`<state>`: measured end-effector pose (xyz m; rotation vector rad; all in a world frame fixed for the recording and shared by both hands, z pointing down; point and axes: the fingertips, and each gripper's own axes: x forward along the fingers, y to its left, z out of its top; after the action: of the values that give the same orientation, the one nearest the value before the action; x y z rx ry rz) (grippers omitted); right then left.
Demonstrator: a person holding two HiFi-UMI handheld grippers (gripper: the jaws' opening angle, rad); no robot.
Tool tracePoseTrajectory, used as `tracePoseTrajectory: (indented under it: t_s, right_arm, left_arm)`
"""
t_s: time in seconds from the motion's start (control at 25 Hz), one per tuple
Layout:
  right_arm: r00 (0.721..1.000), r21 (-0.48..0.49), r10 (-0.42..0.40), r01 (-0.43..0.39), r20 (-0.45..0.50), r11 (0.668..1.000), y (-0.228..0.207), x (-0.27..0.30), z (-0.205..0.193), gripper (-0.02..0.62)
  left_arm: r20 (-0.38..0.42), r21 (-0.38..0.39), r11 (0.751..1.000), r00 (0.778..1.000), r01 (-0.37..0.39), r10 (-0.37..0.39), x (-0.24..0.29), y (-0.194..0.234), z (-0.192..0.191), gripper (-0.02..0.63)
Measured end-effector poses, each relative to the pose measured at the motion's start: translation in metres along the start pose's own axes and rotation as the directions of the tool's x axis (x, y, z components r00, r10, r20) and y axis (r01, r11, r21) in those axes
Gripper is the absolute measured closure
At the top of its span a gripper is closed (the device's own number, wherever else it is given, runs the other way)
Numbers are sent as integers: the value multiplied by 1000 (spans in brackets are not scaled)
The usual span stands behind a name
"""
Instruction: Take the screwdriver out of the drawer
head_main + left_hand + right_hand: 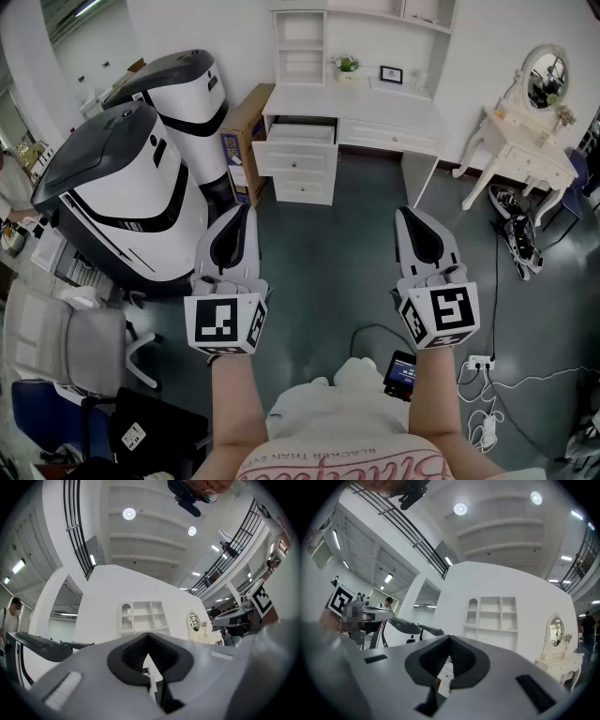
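A white desk [394, 103] stands across the grey floor, and the top drawer [298, 133] of its left stack is pulled open. No screwdriver shows in any view; the drawer's inside is too far off to make out. My left gripper [245, 210] and right gripper [404, 214] are held side by side well short of the desk, both pointing toward it. Each is shut with nothing between its jaws. In the left gripper view the left gripper [149, 636] has its tips together below the desk's white shelves [143, 617]. The right gripper [449, 639] looks the same.
Two big white-and-black pod machines [131, 187] fill the left side, with a cardboard box [246, 141] beside the desk. A white vanity with a mirror [527, 150] stands at the right. A grey chair [66, 337] is at lower left. A power strip and cables [483, 361] lie on the floor.
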<state>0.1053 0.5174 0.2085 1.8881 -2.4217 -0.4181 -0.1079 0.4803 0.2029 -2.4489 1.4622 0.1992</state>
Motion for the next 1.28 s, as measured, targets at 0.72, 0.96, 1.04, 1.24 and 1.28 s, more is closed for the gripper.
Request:
tracePoseTrajectory:
  t_s: [0.72, 0.96, 1.04, 1.24, 1.28]
  right_arm:
    - [999, 0, 32, -32, -12, 999, 5, 46, -14, 589]
    - [997, 15, 71, -70, -9, 997, -1, 88, -30, 589]
    - [997, 21, 75, -75, -5, 997, -5, 106, -37, 589]
    - [995, 13, 99, -99, -7, 995, -16, 161, -53, 589]
    - [995, 12, 101, -101, -9, 995, -20, 172, -56, 589]
  left_arm:
    - [-24, -8, 998, 998, -54, 54, 16, 43, -23, 603]
    - [-40, -37, 996, 996, -79, 77, 44, 57, -44, 603]
    - [-50, -28, 996, 995, -82, 81, 58, 63, -54, 603]
    - [-64, -30, 996, 994, -89, 87, 106, 82, -77, 603]
    - [-65, -32, 996, 994, -88, 86, 119, 85, -81, 603]
